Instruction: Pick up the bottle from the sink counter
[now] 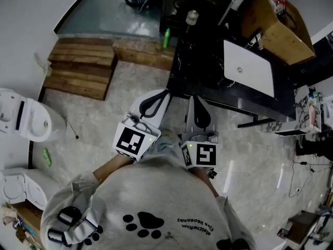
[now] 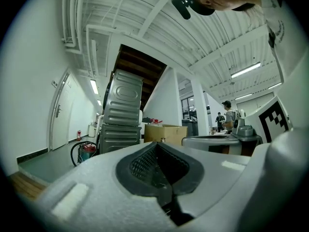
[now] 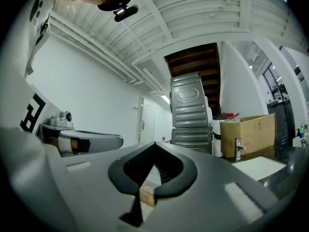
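Observation:
A black counter with a white sink lies ahead of me in the head view. A slim green bottle stands at the counter's far left corner, and a pale capped bottle stands just beyond it on a dark surface. My left gripper and right gripper are held side by side close to my body, tips pointing at the counter's near edge, well short of both bottles. Both are shut and hold nothing: the left gripper and right gripper have their jaw tips meeting. The right gripper view shows the sink and its faucet.
A cardboard box sits at the counter's far right end. Wooden pallets lie on the floor to the left, with a toilet beyond them. Stacked metal machines and a red extinguisher stand farther off. A person stands in the distance.

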`<state>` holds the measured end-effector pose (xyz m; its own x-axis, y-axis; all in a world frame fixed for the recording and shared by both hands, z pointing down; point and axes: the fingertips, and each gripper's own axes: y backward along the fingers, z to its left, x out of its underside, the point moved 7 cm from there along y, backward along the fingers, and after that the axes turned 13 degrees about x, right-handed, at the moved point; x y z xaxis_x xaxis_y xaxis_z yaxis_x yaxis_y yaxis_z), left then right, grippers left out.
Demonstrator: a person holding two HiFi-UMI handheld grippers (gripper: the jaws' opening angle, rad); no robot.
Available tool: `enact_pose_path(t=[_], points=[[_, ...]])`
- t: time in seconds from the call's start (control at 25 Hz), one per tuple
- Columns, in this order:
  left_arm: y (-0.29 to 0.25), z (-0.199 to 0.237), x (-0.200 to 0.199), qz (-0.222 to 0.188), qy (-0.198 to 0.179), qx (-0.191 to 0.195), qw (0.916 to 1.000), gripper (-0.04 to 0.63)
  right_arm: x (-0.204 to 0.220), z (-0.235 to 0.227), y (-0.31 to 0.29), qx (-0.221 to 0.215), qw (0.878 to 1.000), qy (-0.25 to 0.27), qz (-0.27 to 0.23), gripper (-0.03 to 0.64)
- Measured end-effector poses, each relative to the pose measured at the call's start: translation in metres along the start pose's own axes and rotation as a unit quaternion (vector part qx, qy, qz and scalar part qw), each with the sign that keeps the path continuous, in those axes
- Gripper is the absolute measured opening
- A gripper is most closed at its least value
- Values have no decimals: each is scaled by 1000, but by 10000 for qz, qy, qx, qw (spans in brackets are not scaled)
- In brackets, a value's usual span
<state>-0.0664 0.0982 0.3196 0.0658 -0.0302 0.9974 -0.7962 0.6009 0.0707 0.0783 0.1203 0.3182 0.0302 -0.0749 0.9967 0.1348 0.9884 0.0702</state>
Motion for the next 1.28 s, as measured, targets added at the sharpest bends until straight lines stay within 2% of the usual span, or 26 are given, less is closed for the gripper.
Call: enact_pose_path(t=[0.36,0.52,0.72,1.08,1.16,1.28], points=[[-44,23,4,66,96,-261,9996,0,4,-29,-54,-314,9995,-62,18,0],[-62,35,3,34,-2,-417,9991,0,6,-41,-77,-451,9989,-87,-2,0],[-79,42,7,90,165,-501,9986,0,6,-54,-99,-615,9980,-125,-41,0],[-90,50,2,153,247,-685,9972,0,13,-62,-108,-748,9970,-174,84,0],[-92,51,3,294,292,-678,9968,0,13,-64,-110,-759,9969,-177,102,0],[-96,54,5,257,279,-646,9972,0,13,-66,-114,-751,9970,-171,85,0]])
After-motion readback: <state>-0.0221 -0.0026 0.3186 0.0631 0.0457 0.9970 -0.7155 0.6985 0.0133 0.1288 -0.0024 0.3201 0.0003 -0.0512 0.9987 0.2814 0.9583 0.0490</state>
